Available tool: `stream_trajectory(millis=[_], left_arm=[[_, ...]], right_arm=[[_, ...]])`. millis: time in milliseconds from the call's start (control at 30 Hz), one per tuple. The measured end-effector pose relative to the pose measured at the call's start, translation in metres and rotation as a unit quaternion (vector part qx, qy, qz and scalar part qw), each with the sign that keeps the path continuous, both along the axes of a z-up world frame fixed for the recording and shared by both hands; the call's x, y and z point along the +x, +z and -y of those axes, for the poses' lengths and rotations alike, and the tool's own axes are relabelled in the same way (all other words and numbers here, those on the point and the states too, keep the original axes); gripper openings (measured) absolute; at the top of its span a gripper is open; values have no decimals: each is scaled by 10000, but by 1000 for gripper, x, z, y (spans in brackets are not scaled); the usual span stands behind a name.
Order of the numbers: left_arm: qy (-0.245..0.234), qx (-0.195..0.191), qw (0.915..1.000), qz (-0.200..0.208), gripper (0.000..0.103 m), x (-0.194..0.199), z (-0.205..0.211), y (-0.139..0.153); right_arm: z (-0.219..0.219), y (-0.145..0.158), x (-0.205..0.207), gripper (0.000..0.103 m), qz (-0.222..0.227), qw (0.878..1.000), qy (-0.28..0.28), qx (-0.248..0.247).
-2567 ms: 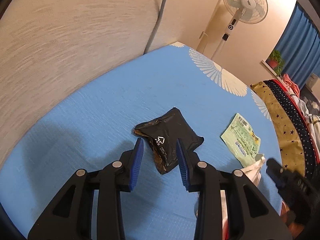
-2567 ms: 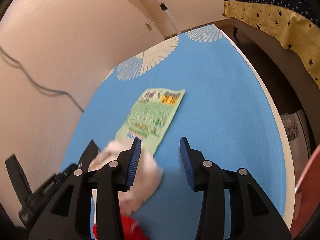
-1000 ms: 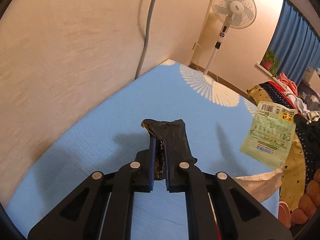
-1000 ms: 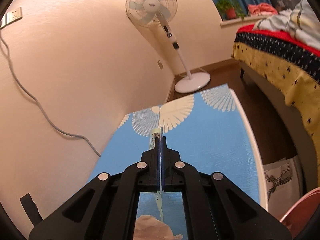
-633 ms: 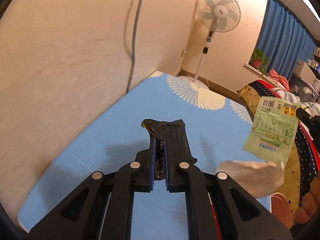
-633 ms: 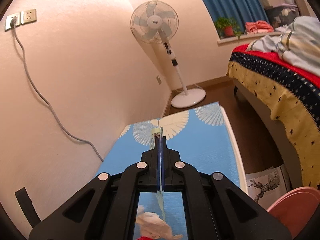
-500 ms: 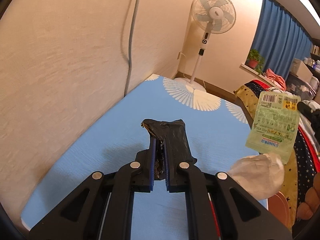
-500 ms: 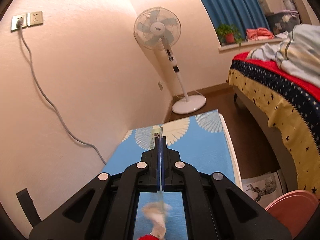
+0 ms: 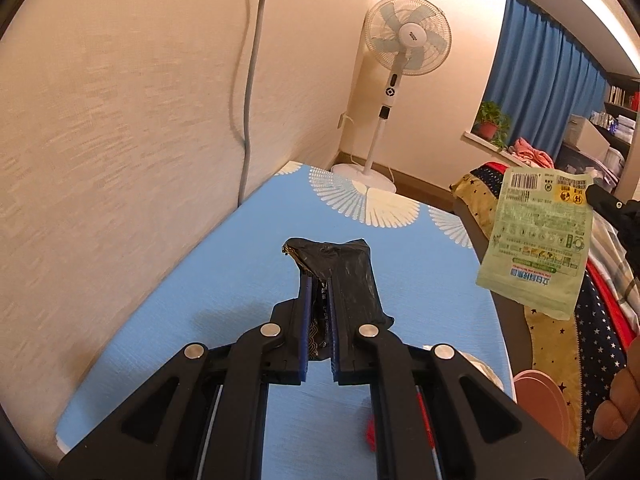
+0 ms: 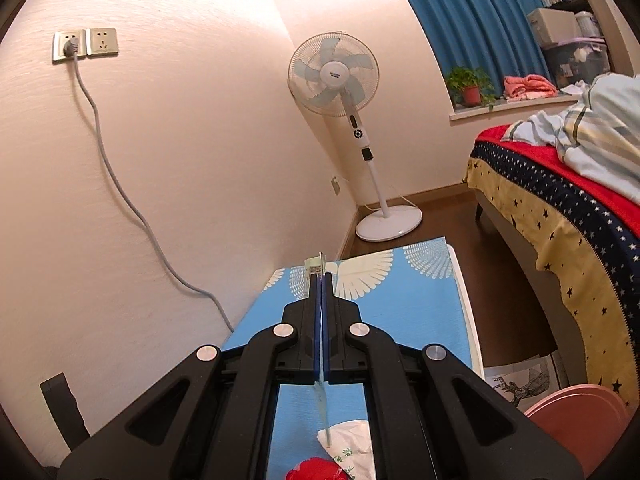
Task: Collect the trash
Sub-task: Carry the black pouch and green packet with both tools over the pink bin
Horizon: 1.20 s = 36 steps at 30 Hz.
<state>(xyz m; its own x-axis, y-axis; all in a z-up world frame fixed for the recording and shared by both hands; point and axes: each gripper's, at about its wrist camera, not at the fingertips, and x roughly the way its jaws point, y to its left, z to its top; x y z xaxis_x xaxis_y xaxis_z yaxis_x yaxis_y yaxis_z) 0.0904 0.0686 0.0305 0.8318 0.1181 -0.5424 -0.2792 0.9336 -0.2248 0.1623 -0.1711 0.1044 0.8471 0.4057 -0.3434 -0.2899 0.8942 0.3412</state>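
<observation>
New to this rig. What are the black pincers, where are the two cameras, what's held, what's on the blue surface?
No robot here: a person carries a two-finger gripper in each hand, each with a fisheye camera looking forward along its fingers.

In the left wrist view, the left gripper is shut on a crumpled black wrapper, lifted above the blue table. At the right of that view hangs the green packet.

In the right wrist view, the right gripper is shut on that packet, seen edge-on. Below it lie a white tissue and something red. A fan stands behind.

A standing fan (image 10: 334, 76) — beside blue curtains (image 10: 460, 12) (potted plant (image 10: 468, 86) below).
</observation>
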Motion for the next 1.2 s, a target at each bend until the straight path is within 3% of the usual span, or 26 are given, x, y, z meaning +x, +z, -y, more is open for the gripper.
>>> stream_trajectory(millis=[600,1200], left_arm=[[-504,92,9985,170,8,-16,37,12],[-1510,168,9883,153,8,-16,118,-3]], right_arm=[[61,13,-63,0,190,9981,-509,-298],[141,-34,-94,0,-216,9884,-1476,-289]])
